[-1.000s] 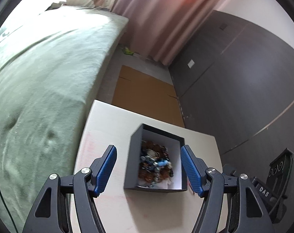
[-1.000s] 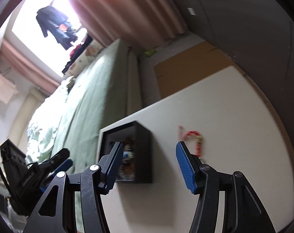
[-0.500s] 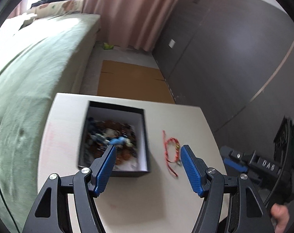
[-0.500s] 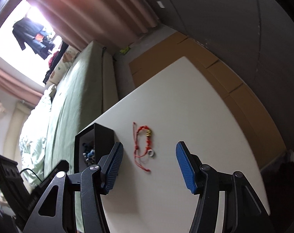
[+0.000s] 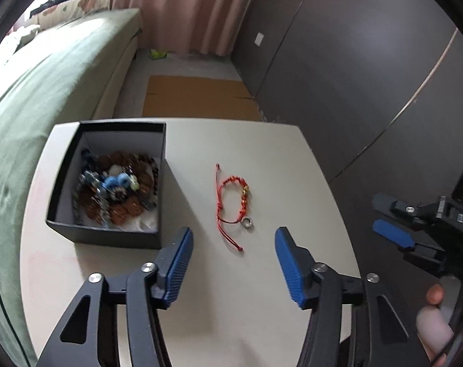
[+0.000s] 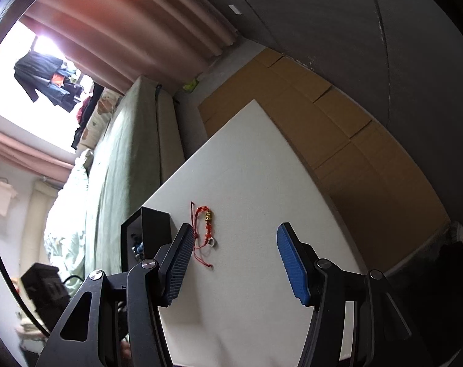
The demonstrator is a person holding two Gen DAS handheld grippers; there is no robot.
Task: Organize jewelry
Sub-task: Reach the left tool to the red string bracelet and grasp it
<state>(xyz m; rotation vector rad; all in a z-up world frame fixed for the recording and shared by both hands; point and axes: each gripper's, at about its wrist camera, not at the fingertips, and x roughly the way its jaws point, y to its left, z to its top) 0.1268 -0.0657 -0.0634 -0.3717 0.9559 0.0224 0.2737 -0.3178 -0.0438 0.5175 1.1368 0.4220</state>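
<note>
Both hand-held grippers, left point(image 5: 233, 258) and right point(image 6: 233, 258), hover part-open and empty, the left having just narrowed. On the pale surface point(image 5: 201, 305) a red bracelet point(image 5: 233, 202) lies beside the black box point(image 5: 109, 183) of beads. Beyond: cardboard point(image 5: 198, 98) on the floor, green bed point(image 5: 48, 76), pink curtains point(image 5: 176, 9), dark wall point(image 5: 338, 61).

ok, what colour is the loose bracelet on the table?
Red cord bracelet with a gold bead; clearest in the left wrist view.

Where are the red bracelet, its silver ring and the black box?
red bracelet point(image 5: 242, 191), left wrist view, on its beaded band.
silver ring point(image 5: 247, 222), left wrist view, on the ring's rim.
black box point(image 5: 115, 238), left wrist view, on its near outer wall.
</note>
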